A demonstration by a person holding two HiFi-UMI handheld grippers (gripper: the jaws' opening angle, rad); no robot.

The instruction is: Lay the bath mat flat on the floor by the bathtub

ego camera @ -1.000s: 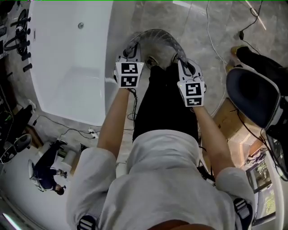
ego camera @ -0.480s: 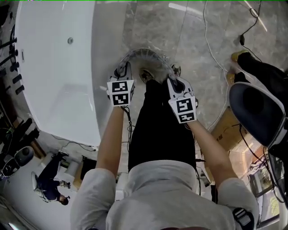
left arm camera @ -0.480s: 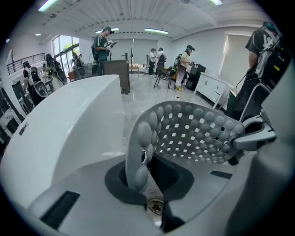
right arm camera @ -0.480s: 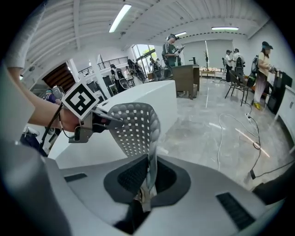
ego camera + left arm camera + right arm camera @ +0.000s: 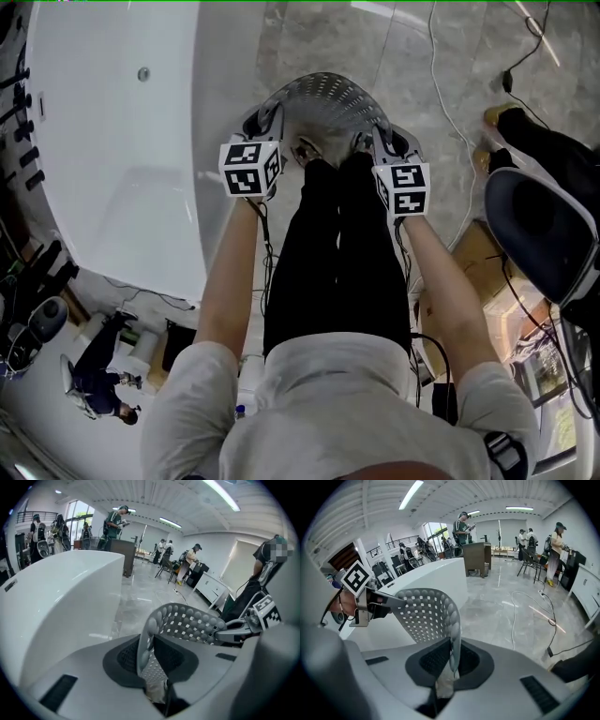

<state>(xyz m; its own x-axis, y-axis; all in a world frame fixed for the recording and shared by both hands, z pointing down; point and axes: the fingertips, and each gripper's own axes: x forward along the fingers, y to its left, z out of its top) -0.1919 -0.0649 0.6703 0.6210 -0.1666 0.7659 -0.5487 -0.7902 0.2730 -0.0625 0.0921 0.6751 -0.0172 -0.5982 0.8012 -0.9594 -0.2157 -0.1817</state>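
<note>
A grey perforated bath mat (image 5: 323, 98) hangs bowed into an arch between my two grippers, above the marble floor beside the white bathtub (image 5: 112, 141). My left gripper (image 5: 261, 120) has the mat's left end between its jaws. Those jaws are opening, and in the left gripper view the mat (image 5: 187, 623) stands in the gap of the left gripper (image 5: 151, 660) with room beside it. My right gripper (image 5: 382, 139) is shut on the other end; the right gripper view shows the mat (image 5: 426, 613) pinched in that gripper (image 5: 452, 660).
My legs in black trousers (image 5: 337, 253) stand right under the mat. White cables (image 5: 441, 84) trail over the floor to the right. A black chair (image 5: 534, 225) and a cardboard box (image 5: 478, 258) sit at the right. Several people stand far off.
Both grippers have moved a little apart and forward, and the mat's arch between them is wider. The left jaws stand wider round the mat than before.
</note>
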